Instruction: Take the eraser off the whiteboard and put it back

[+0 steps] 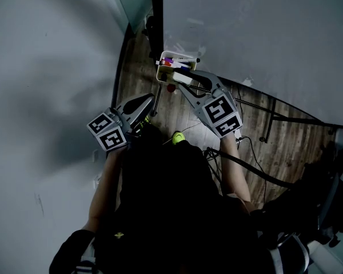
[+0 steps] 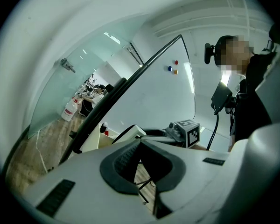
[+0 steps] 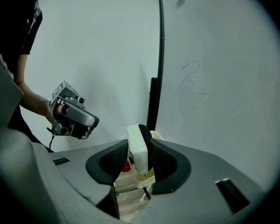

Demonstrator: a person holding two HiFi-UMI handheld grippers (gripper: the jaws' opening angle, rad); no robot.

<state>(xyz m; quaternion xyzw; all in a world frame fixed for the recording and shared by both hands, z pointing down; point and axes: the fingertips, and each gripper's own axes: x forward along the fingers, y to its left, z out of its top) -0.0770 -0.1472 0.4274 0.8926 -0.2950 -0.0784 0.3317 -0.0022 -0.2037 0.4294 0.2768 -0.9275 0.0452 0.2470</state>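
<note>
Counts first: two grippers, one eraser, one tray, one whiteboard.

Right gripper: its fingers pinch the eraser from both sides. The eraser stands on edge between the pads, with the white body towards my left and the black felt face towards my right. It is off the whiteboard and clear of its surface. In the head view it sits just over the near edge of the tray, which hangs at the foot of the board. Whether it touches the tray I cannot tell.

Left gripper: fingertips pressed together with nothing between them. It is held out level beside the right one and well apart from the eraser.

Tray contents: markers. I make out at least three, in purple, red and a dark colour, but I cannot get the exact number.

Magnets on the board, from the left gripper view: three, in red, blue and orange, clustered high up. The right gripper view catches only the blue one.

Beyond the board's black frame is a plain wall. Underfoot is a wood-pattern floor.
</note>
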